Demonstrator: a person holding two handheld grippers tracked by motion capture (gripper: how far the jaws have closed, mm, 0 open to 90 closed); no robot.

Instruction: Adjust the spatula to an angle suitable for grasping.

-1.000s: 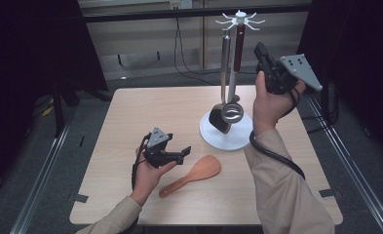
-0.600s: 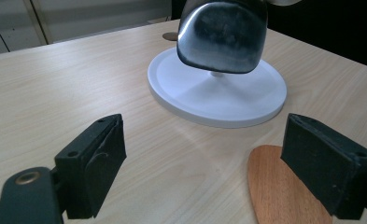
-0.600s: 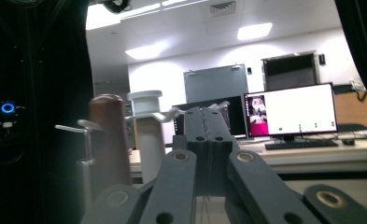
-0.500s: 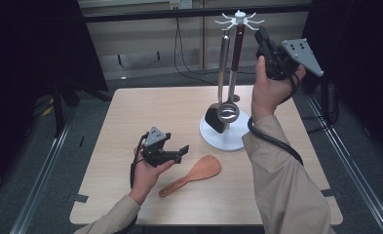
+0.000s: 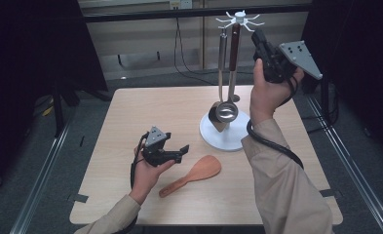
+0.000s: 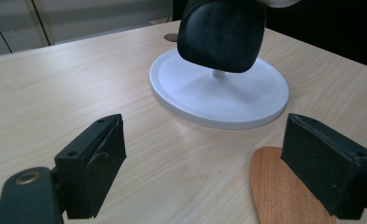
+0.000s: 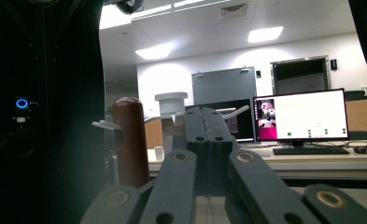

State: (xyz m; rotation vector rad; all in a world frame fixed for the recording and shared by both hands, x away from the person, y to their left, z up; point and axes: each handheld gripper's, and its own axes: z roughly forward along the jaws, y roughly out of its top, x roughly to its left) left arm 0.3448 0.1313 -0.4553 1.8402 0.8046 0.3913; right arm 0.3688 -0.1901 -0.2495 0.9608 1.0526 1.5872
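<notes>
High view: the right gripper [image 5: 258, 39], clenched on nothing, is raised just beside the rack [image 5: 239, 19] top, right of the brown handle [image 5: 234, 48]. The left gripper [image 5: 179, 152] hovers low, released, the spatula [image 5: 194, 174] just ahead with bare table [image 5: 130, 112] around.

Left gripper view: the spatula edge [image 6: 277, 191] lies by one finger [image 6: 328, 168]; the base [image 6: 218, 95] is beyond, apart.

Right gripper view: the handle [image 7: 130, 140] stands just left of the clenched fingers [image 7: 209, 135].

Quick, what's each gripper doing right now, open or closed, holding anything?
Left gripper: open, holding nothing, low over the table by the wooden rice paddle.
Right gripper: closed, nothing between its jaws, raised beside the brown-handled utensil on the rack.
</notes>
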